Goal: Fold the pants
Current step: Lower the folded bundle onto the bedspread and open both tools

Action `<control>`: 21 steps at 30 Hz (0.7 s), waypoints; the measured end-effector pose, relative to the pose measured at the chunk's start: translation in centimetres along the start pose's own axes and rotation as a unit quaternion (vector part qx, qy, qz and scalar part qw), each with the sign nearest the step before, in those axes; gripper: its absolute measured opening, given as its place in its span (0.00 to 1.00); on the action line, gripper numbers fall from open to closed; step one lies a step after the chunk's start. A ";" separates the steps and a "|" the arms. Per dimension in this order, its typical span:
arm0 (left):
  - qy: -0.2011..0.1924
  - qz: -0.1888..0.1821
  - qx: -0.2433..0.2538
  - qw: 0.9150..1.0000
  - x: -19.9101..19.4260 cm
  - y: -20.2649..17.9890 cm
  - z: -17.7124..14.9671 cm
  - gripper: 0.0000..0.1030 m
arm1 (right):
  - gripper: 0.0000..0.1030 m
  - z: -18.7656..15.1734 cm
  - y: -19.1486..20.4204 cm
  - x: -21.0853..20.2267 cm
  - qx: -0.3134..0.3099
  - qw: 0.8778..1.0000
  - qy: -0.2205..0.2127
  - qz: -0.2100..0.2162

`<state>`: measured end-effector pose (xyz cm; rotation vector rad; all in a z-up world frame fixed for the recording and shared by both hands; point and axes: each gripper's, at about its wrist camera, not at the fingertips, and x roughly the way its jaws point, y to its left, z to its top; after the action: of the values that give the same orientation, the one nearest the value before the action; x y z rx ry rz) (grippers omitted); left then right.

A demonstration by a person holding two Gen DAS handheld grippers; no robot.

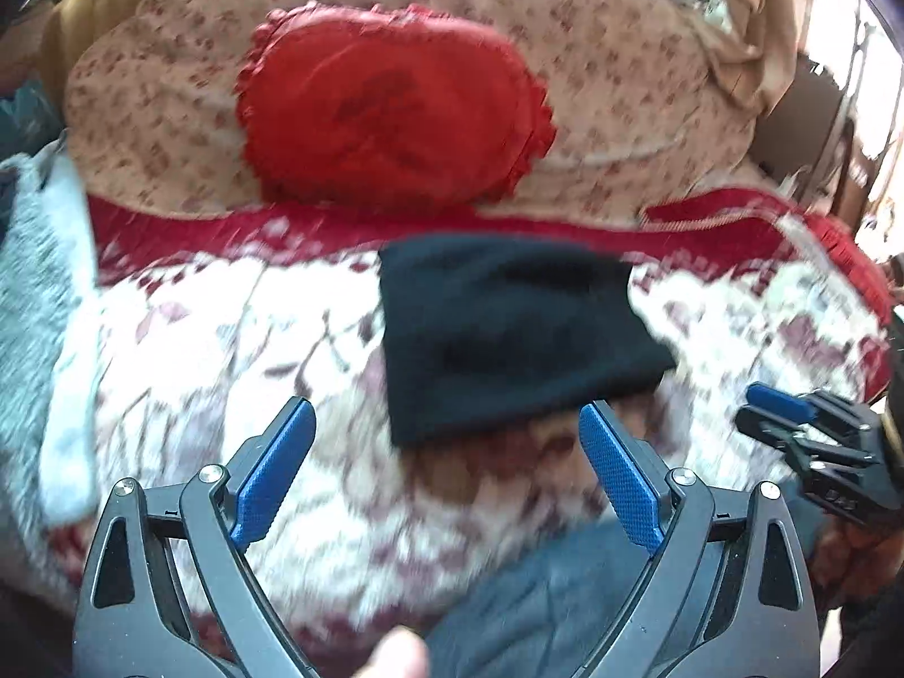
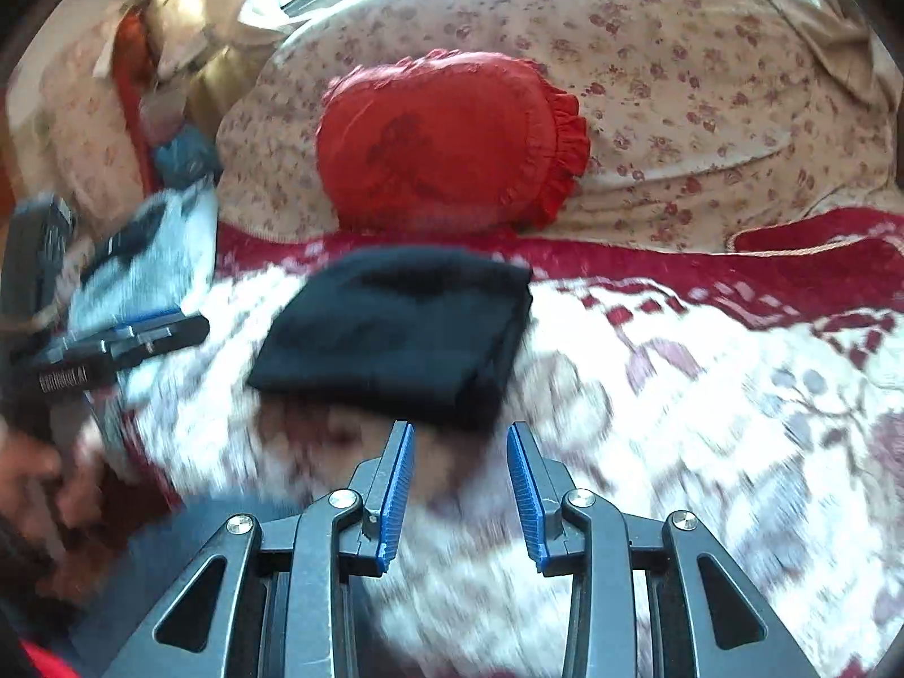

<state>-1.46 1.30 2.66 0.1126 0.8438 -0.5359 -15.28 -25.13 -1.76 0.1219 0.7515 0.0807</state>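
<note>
The black pants (image 1: 508, 333) lie folded into a small rectangle on the white and red floral bedspread (image 1: 226, 350). They also show in the right wrist view (image 2: 395, 333). My left gripper (image 1: 446, 418) is open and empty, just in front of the pants' near edge. My right gripper (image 2: 460, 435) is open and empty, close to the pants' near right corner. The right gripper also shows at the right edge of the left wrist view (image 1: 791, 412). The left gripper shows at the left of the right wrist view (image 2: 141, 339).
A red frilled cushion (image 1: 390, 107) leans on a beige floral pillow (image 1: 621, 56) behind the pants. A grey-white cloth (image 1: 39, 294) lies at the bed's left side. Dark grey fabric (image 1: 553, 604) is at the near edge. The bedspread (image 2: 706, 395) stretches to the right.
</note>
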 end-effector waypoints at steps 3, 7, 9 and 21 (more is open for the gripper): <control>0.007 0.044 0.021 0.999 0.2 -0.9 -1.1 0.92 | 0.31 -1.6 -0.5 -0.6 0.011 0.999 -0.012 0.029; -0.005 0.065 0.026 0.998 -0.4 -1.6 -1.4 0.92 | 0.31 -1.5 -1.5 0.1 0.032 0.999 -0.002 0.041; -0.014 0.061 0.024 0.998 -1.0 -1.8 -1.3 0.92 | 0.31 -1.4 -2.0 0.5 0.043 0.998 0.007 0.038; 0.024 0.066 -0.002 0.998 0.4 -1.8 -1.5 0.99 | 0.31 -1.6 -2.0 0.5 0.044 0.998 0.012 0.044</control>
<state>-3.13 -0.01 1.55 0.1773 0.8785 -0.4086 -15.91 -26.94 -3.51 0.2383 0.7729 0.1332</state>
